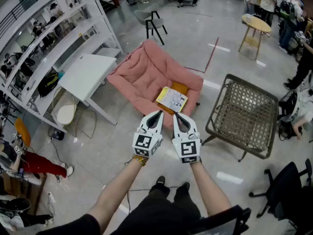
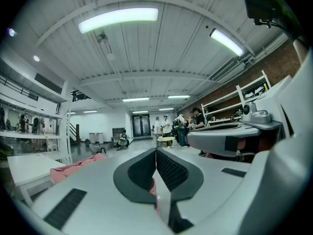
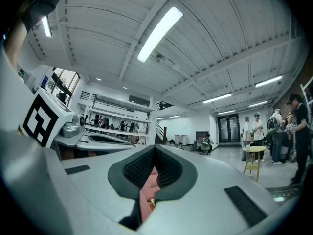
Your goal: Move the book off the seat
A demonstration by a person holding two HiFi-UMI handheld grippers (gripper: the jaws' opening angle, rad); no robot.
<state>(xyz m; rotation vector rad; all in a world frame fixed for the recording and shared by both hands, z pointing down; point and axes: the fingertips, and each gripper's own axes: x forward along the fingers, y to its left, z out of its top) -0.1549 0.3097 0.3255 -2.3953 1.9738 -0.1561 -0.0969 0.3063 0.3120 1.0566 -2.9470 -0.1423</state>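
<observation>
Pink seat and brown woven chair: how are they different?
The pink seat is soft and puffy, but the woven chair is a stiff brown mesh that you can see through. The pink seat has a book lying on it, while the woven chair has nothing on it. Both stand on the same shiny floor.

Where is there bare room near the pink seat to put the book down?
The white table, left of the pink seat, has a bare top. The wicker chair on the right is empty too. The shelves behind the table are crowded.
</observation>
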